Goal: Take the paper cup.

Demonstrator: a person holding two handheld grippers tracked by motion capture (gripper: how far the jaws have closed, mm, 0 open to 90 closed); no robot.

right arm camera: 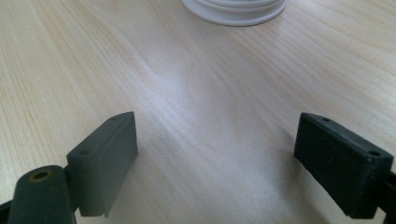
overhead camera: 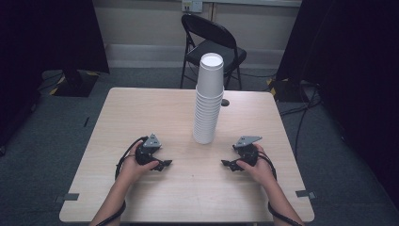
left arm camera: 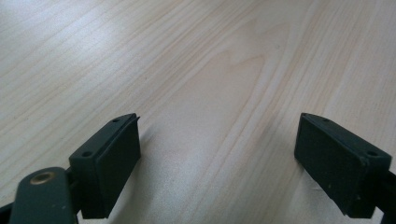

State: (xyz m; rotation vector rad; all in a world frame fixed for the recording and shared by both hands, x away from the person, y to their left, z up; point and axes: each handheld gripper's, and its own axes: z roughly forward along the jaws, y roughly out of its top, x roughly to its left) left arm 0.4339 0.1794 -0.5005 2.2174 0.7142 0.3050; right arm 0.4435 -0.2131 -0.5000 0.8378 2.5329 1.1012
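We start at the left. Our left gripper (overhead camera: 161, 165) rests low on the table (overhead camera: 141, 113), w/ the left hand (overhead camera: 133, 165) round it. Its jaws stand wide apart & hold nothing; in the left gripper view we see just bare wood between the two black pads (left arm camera: 109, 161).

Next, in the middle, is the stack of white cups (overhead camera: 208, 99). It stands upside down, straight up & tall, on the far side of both grippers. So its long way goes up-down, not flat along the table. It sits a bit more to the right than dead center.

Then the right. Our right gripper (overhead camera: 229, 164) is on the table too, the right hand (overhead camera: 258, 165) on it, jaws wide apart & empty. In the right gripper view the stack's bottom rim (right arm camera: 233, 11) shows ahead of the jaws, a bit to the right, not touching.

We think the right gripper is a little nearer to the cups. Both point inward at each other, so we'd guess either one must turn & lift toward the stack to take the top cup from the side.
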